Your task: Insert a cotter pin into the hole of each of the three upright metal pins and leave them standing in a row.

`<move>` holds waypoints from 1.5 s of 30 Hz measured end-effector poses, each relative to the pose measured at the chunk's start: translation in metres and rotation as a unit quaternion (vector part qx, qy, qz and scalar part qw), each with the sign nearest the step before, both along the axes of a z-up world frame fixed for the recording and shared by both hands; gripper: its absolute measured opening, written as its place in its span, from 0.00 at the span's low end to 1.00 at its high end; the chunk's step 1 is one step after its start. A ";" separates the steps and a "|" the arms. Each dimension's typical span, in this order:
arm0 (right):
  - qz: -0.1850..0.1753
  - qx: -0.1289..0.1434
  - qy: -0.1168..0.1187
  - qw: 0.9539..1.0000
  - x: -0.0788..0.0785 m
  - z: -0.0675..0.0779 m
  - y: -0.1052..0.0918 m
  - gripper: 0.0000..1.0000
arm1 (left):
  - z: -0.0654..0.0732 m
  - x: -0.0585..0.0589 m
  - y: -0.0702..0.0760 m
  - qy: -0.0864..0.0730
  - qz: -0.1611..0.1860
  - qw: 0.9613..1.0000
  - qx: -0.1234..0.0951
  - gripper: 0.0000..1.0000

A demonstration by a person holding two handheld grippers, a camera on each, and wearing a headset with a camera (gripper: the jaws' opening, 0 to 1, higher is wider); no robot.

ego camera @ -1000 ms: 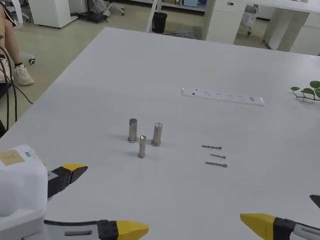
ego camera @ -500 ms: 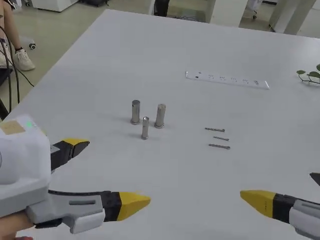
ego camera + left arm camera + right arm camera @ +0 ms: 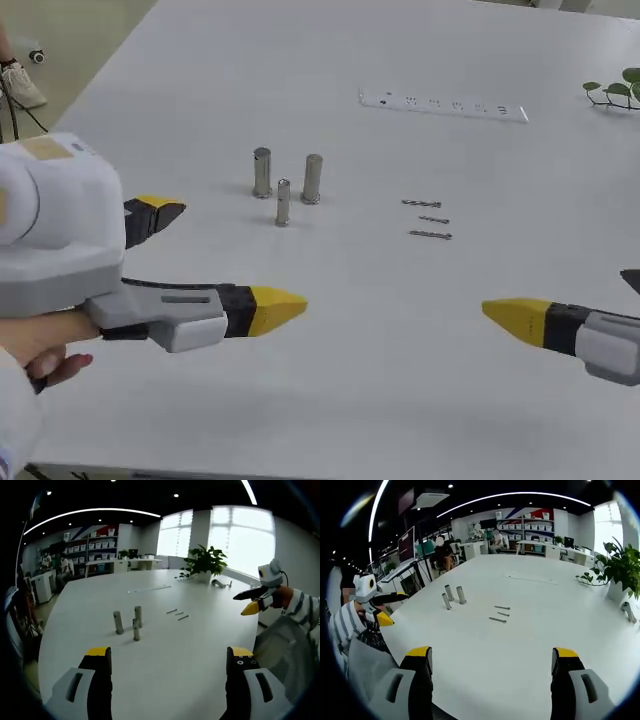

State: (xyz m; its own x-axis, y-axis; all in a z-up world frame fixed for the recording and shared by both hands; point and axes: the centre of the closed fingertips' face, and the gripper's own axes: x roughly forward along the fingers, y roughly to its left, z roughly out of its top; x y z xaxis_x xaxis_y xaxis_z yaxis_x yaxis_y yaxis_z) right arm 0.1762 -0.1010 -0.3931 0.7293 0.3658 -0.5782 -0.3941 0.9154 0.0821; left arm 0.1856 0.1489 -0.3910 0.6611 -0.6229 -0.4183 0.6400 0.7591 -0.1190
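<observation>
**Both grippers open and empty, nothing picked up yet**

In the head view, the three metal pins (image 3: 283, 185) stood upright in a tight cluster on the white table (image 3: 330, 380), on the near side of the power strip (image 3: 443, 104) and off toward its left end. The three cotter pins (image 3: 428, 220) lay flat and parallel on the near side of the strip's middle. The left gripper (image 3: 220, 260) and right gripper (image 3: 555, 292) hung well short of the strip, jaws spread and holding nothing.

The left gripper view had its own jaws wide apart, with the metal pins (image 3: 131, 622) and cotter pins (image 3: 178, 614) ahead of them, short of the strip.

The right gripper view had its jaws apart and empty too, with both groups lying between them and the strip.

The cotter pins looked thin, stiff and light, and probably slippery on that smooth top. I would pinch one across its shank near the head. The metal pins looked solid but narrow-based and easy to topple, so they seemed best steadied low, under the hole.
</observation>
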 end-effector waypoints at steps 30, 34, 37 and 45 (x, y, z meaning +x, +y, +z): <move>-0.012 -0.020 0.006 1.000 -0.002 -0.002 -0.013 0.98 | -0.010 0.060 0.007 -0.007 -0.024 0.999 0.041 0.80; -0.013 -0.021 0.007 1.000 0.000 -0.002 -0.015 0.98 | -0.007 0.065 0.006 -0.008 -0.022 0.999 0.036 0.75; -0.015 -0.022 0.008 1.000 0.001 -0.003 -0.017 0.98 | -0.008 0.070 0.004 -0.007 -0.022 0.999 0.034 0.73; -0.017 -0.022 0.013 1.000 0.003 -0.005 -0.017 0.98 | -0.013 0.082 0.000 -0.003 -0.026 0.999 0.039 0.66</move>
State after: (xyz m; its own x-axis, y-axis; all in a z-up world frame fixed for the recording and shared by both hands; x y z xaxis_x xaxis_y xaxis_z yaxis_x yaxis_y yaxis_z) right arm 0.1789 -0.1179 -0.3986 0.7253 0.3146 -0.6123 -0.3613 0.9311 0.0503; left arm 0.2676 0.1488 -0.4039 0.6312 -0.6224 -0.4629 0.6799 0.7311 -0.0560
